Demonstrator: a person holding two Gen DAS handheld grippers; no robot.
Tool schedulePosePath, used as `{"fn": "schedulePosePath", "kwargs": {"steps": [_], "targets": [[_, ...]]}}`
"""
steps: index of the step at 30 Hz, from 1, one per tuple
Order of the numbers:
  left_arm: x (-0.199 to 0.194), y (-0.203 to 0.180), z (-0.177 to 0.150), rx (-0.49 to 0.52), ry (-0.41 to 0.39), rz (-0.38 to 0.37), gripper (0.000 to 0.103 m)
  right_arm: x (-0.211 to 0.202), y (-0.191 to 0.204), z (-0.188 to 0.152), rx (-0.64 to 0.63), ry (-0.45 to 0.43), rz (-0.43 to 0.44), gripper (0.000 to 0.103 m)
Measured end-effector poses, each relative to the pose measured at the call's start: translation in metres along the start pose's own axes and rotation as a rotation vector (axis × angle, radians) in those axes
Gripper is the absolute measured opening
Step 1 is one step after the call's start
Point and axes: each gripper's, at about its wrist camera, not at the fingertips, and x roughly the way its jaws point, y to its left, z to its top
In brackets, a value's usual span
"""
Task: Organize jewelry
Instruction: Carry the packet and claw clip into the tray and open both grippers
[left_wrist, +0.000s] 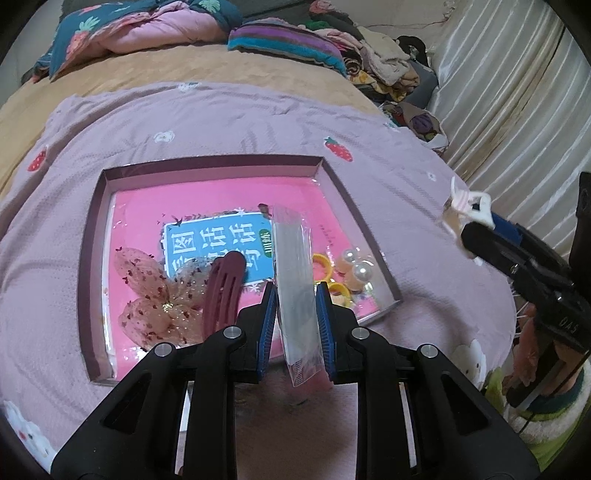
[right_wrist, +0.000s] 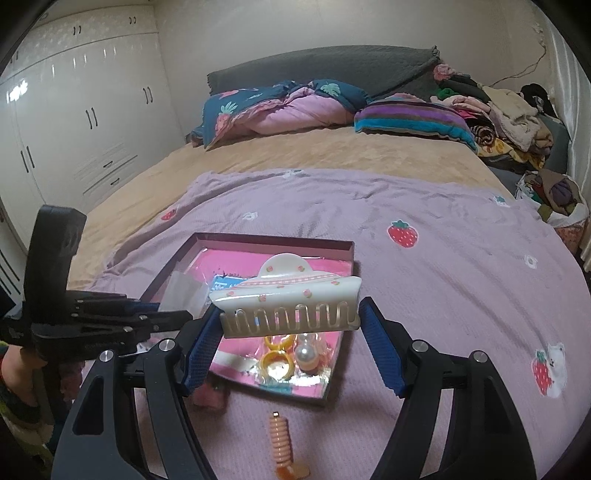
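Clamped in my left gripper (left_wrist: 295, 306), a clear flat packet (left_wrist: 293, 273) hangs over the box (left_wrist: 90, 221), where a gauzy bow (left_wrist: 155, 295), maroon clip (left_wrist: 223, 288), yellow rings (left_wrist: 321, 266) and pearls (left_wrist: 360, 267) already lie. My right gripper (right_wrist: 291, 325) pinches a cream claw clip (right_wrist: 288, 299), pink-trimmed, above the box; a peach spiral tie (right_wrist: 281, 441) waits on the blanket (right_wrist: 424, 295).

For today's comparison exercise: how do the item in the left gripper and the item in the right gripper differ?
The left gripper pinches a thin, flat clear plastic packet edge-on with narrow jaws; the right gripper spans a wide cream hair claw clip with teeth, its jaws far apart. The packet is see-through; the clip is opaque, with strawberry print. Both hang above the shallow pink-lined box.
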Motion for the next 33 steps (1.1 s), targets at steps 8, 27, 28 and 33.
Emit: {"fn": "schedulePosePath", "kwargs": {"steps": [8,27,28,33], "targets": [[0.019,0.013,-0.001,-0.016,0.04,-0.006,0.015,0.022,0.002,0.006,-0.006,0.029,0.006,0.072],[0.05,0.04,-0.006,-0.023,0.096,0.008,0.015,0.079,0.006,-0.001,-0.026,0.126,-0.015,0.072],[0.05,0.041,-0.005,-0.021,0.095,0.008,0.018,0.081,0.006,-0.002,-0.026,0.129,-0.015,0.072],[0.042,0.043,-0.003,-0.015,0.078,0.006,0.026,0.092,0.009,-0.005,-0.026,0.148,-0.014,0.072]]}}
